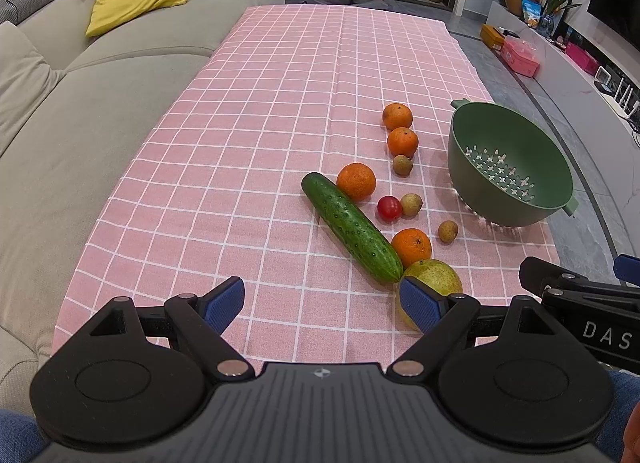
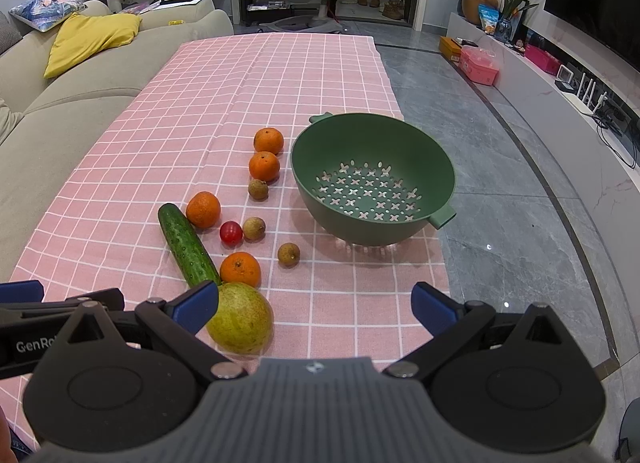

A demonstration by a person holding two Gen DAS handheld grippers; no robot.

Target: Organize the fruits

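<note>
Four oranges [image 2: 239, 269], three small brown fruits [image 2: 288, 254], a red tomato [image 2: 231, 232], a cucumber [image 2: 188, 246] and a yellow-green pear [image 2: 241, 318] lie loose on the pink checked tablecloth [image 2: 200, 103], all outside the green colander [image 2: 372, 179] that stands empty near the cloth's right edge. Both the left gripper [image 1: 322, 301] and the right gripper [image 2: 316, 305] hover released, jaws wide apart, gripping nothing. The pear sits nearest them, with the cucumber's end and one orange just beside it; a beige sofa [image 1: 80, 103] runs along the left.
</note>
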